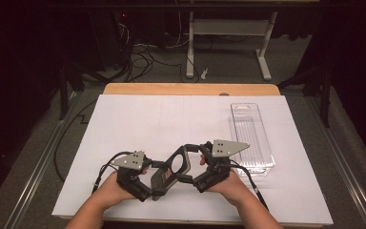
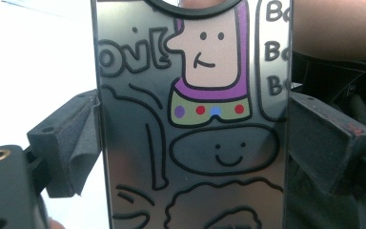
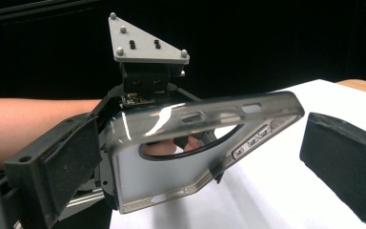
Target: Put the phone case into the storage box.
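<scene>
White matte tabletop (image 1: 138,119) | left gripper (image 2: 190,138) fingers clamp glossy cartoon-printed phone case (image 2: 190,95) | right gripper (image 3: 209,157) fingers apart

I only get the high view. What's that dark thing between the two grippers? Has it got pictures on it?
Observer: It's a phone case. The left gripper view shows cartoon drawings on it, with a smiling face framed in purple.
Operator: Is the left gripper squeezing it?
Observer: Yes. The left gripper has a pad pressed against each long edge.
Operator: And the other one?
Observer: In the right gripper view the right gripper is open, with a clear gap between the case and one pad.
</scene>
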Available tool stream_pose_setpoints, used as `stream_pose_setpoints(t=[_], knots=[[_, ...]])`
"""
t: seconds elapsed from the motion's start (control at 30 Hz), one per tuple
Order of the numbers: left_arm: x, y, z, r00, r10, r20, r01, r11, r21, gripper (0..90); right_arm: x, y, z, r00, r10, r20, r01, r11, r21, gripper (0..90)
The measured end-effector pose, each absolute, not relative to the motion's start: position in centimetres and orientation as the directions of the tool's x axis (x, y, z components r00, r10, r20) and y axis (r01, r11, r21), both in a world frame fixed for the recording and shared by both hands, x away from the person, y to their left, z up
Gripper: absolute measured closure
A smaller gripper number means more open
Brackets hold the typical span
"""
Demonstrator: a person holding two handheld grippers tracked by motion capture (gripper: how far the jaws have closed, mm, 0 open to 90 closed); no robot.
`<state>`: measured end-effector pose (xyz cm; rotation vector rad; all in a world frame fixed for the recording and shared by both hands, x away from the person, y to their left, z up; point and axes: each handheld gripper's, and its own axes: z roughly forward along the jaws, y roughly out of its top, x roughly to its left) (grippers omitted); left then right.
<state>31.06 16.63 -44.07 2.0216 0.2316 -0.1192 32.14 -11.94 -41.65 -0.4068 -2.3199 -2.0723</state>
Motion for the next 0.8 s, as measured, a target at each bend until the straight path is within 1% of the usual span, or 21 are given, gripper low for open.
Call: stream_pose_setpoints(t=[0.37, 0.8], knots=[[30.91, 16.36, -44.09, 0.978, 0.090, -0.187, 0.207, -0.434, 0.877, 12.8, 32.41, -11.79, -41.68, -0.974, 0.129, 0.188, 0.199, 0.077, 0.977, 4.5], [30.87, 16.34, -44.07, 0.978, 0.072, -0.194, 0.206, -0.427, 0.881, 12.8, 32.40, -11.76, -41.68, -0.974, 0.113, 0.195, 0.203, 0.065, 0.977, 9.8]])
